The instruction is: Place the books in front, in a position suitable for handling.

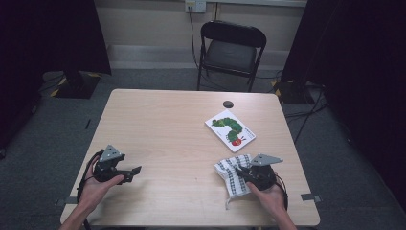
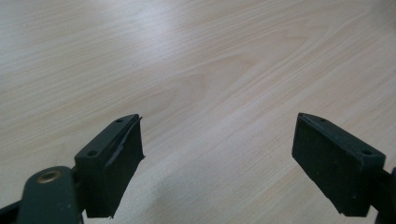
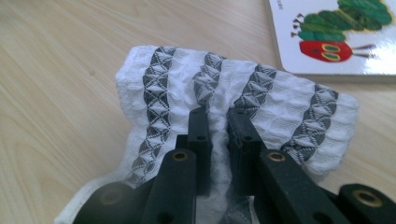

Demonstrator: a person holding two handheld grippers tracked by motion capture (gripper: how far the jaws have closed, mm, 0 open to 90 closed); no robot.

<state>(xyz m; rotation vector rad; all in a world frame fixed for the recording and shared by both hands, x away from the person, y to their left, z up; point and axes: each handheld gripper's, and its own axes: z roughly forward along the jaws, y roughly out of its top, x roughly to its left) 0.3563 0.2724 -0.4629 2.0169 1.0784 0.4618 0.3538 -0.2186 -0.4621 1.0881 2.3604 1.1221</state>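
A white cloth with dark patterned stripes (image 1: 233,175) lies bunched near the table's front right. My right gripper (image 1: 243,173) is shut on it; in the right gripper view the two black jaws pinch a fold of the cloth (image 3: 261,98) between them, right gripper (image 3: 218,114). A picture book with a green caterpillar on its cover (image 1: 230,130) lies flat just beyond the cloth, its corner showing as book (image 3: 336,37). At the front left my left gripper (image 1: 135,171) rests low on the table, and its jaws stand wide apart over bare wood, left gripper (image 2: 219,121), nothing between them.
The light wooden table (image 1: 167,129) has a small dark round cap (image 1: 228,104) near its far edge. A black folding chair (image 1: 231,50) stands beyond the table. Dark curtains flank the room on both sides.
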